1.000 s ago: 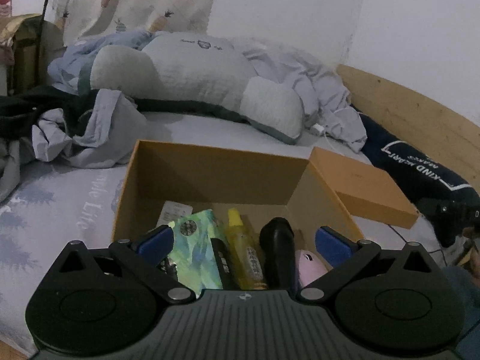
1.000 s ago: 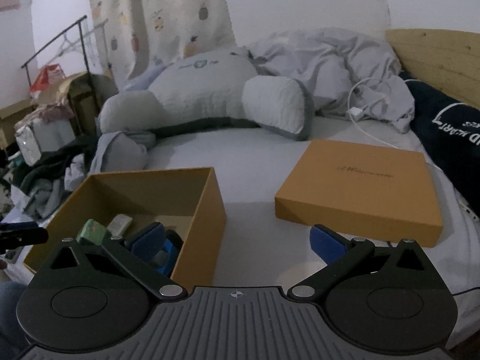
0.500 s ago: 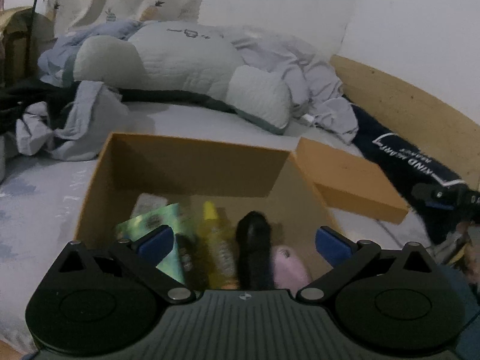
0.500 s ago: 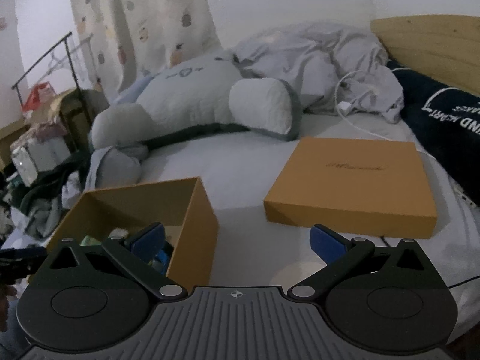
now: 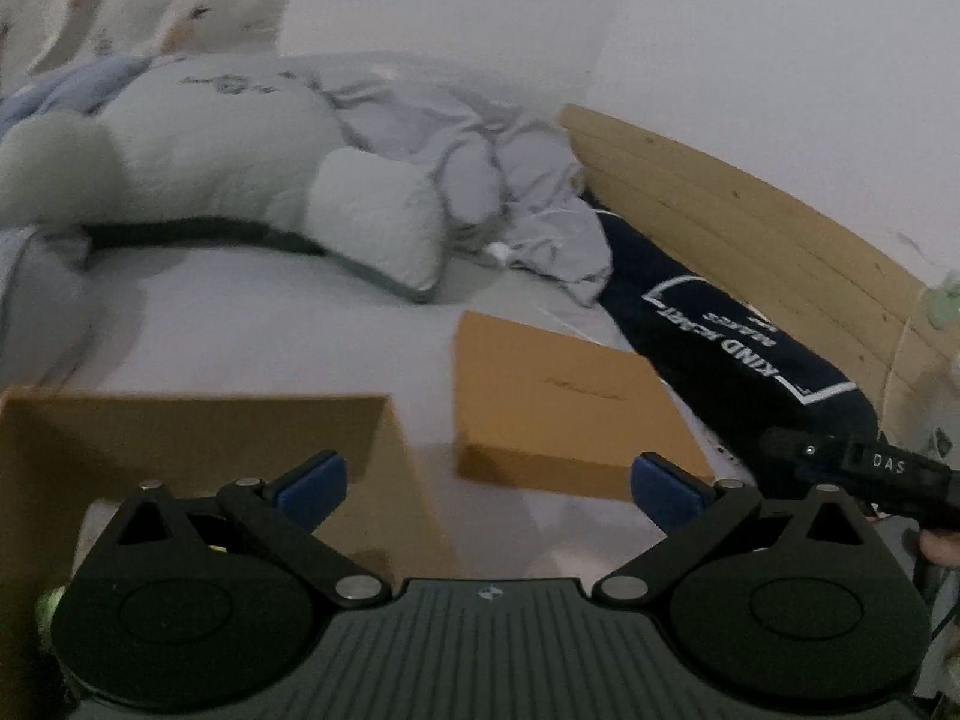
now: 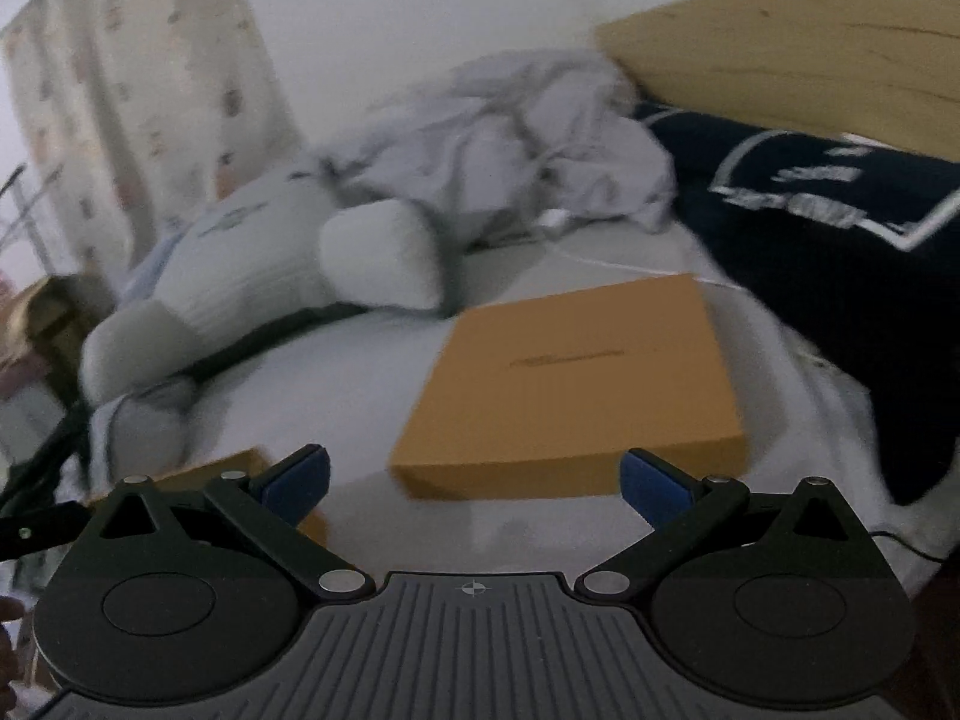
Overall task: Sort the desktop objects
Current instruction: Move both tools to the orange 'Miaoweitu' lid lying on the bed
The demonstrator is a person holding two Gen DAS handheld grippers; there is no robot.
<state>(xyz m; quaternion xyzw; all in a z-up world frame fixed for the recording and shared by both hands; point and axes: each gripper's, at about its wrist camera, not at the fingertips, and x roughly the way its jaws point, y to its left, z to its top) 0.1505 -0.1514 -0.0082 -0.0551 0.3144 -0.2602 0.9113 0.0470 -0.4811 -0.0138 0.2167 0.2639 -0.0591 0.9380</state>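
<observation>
The open orange box sits on the bed at the lower left of the left wrist view; its contents are hidden behind my gripper. Only its corner shows in the right wrist view. The flat orange lid lies to its right, and fills the centre of the right wrist view. My left gripper is open and empty, over the gap between box and lid. My right gripper is open and empty, just short of the lid's near edge.
A grey plush pillow and a crumpled grey blanket lie at the back. A dark navy cushion rests against the wooden headboard. A white cable runs behind the lid. The other gripper's black tip shows at right.
Both grippers have swung to the right, away from the open box and toward the lid. The box's contents have dropped out of sight. Both stay open.
</observation>
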